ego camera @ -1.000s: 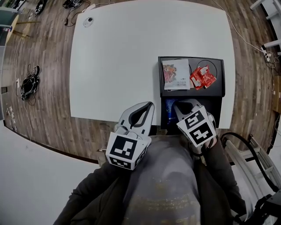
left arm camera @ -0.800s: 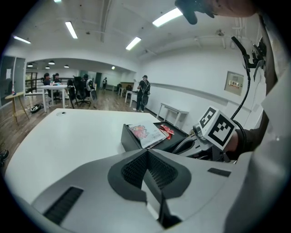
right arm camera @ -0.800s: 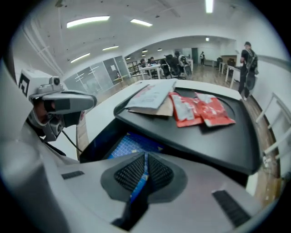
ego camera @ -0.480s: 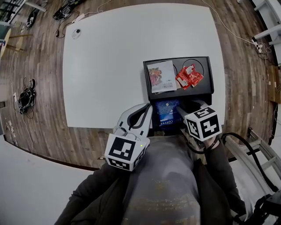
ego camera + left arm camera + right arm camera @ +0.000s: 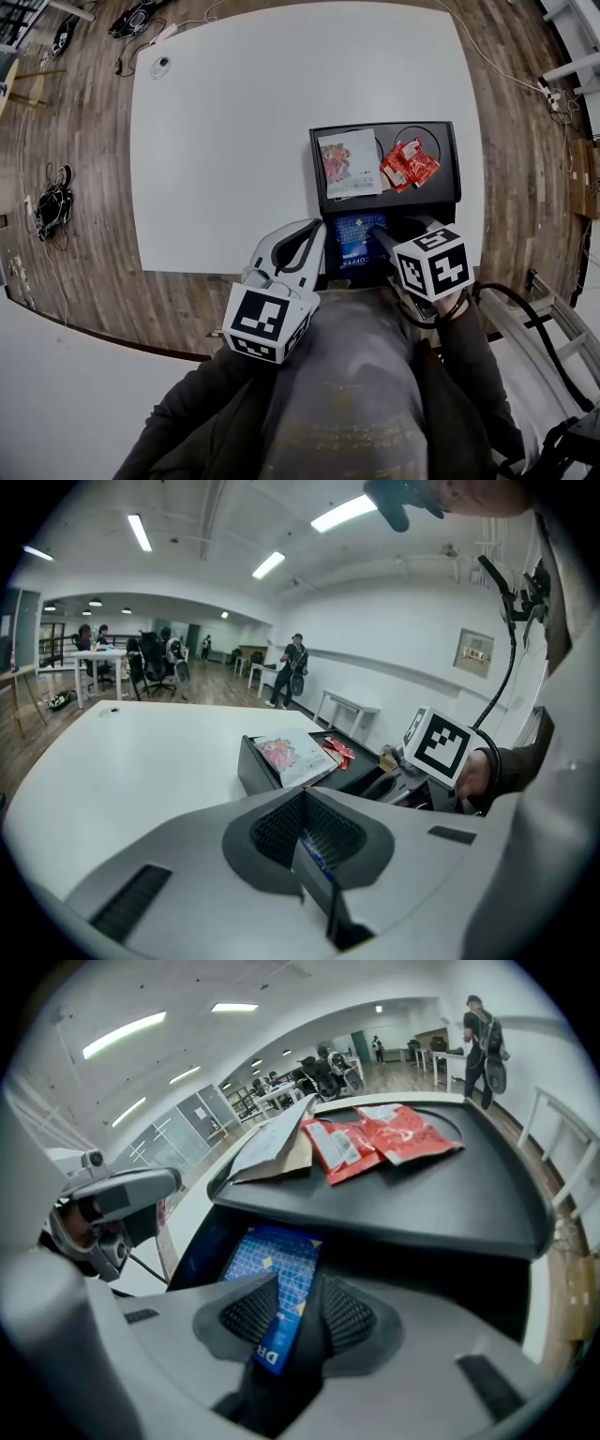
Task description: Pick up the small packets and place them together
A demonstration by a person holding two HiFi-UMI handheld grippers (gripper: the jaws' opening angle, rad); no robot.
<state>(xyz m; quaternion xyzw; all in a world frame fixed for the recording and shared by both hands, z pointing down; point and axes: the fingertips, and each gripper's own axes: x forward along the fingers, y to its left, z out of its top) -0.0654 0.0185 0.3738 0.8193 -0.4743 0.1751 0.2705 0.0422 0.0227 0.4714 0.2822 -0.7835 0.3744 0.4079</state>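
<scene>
A black two-tier tray [image 5: 323, 164] stands at the white table's near edge. On its upper tier lie a white printed packet [image 5: 349, 162] and red packets [image 5: 408, 162], side by side. A blue packet [image 5: 353, 239] lies in the lower tier. My right gripper [image 5: 382, 232] reaches into that tier. Its jaws are opening, with the blue packet [image 5: 277, 1260] slanting loosely between the pads [image 5: 347, 1316]. My left gripper [image 5: 317, 228] hovers shut just left of the tray, off the table's near edge. A thin blue sliver shows at its pad seam [image 5: 302, 803]; whether it is held I cannot tell.
The white table [image 5: 234, 141] stretches away to the left and beyond the tray, with a small round object [image 5: 161, 66] at its far left corner. Cables lie on the wooden floor [image 5: 56, 187]. A metal frame [image 5: 562, 319] stands at the right. People stand far off in the room.
My right gripper has drawn back a little and its jaws have parted, so more of the blue packet shows in the lower tier. The left gripper has hardly moved.
</scene>
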